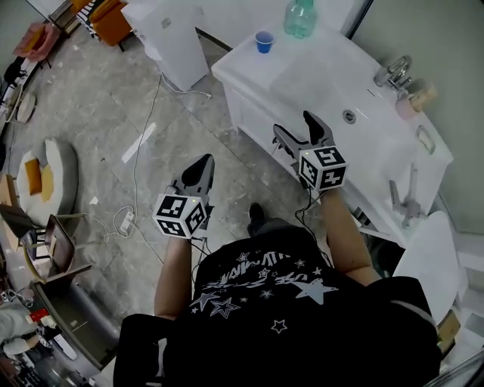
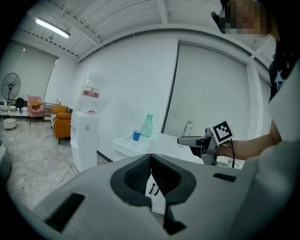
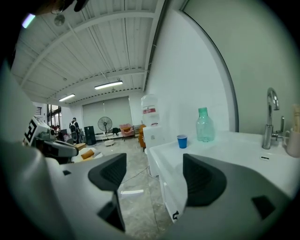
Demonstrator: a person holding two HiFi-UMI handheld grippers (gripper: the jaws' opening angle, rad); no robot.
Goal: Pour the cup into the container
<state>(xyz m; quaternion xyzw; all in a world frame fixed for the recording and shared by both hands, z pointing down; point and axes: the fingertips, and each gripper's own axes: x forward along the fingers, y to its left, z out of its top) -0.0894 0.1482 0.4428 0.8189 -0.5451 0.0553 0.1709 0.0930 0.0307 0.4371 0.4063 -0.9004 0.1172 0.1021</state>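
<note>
A small blue cup (image 1: 264, 41) stands on the white counter (image 1: 302, 83), near its far end. Beside it is a clear green bottle (image 1: 300, 17). Both grippers are held in the air, well short of the cup. My right gripper (image 1: 297, 127) is over the counter's front edge and stands open with nothing between its jaws. In the right gripper view the cup (image 3: 182, 141) and bottle (image 3: 204, 124) show ahead, past the open gripper (image 3: 154, 176). My left gripper (image 1: 204, 162) hangs over the floor, shut and empty. Its view shows the closed gripper (image 2: 151, 159) and the cup (image 2: 136, 135) far off.
A sink with a drain (image 1: 348, 116) and a faucet (image 1: 393, 72) lies to the right of the cup. A white water dispenser (image 1: 170, 38) stands left of the counter. Cables and a power strip (image 1: 125, 221) lie on the floor, with chairs at the far left.
</note>
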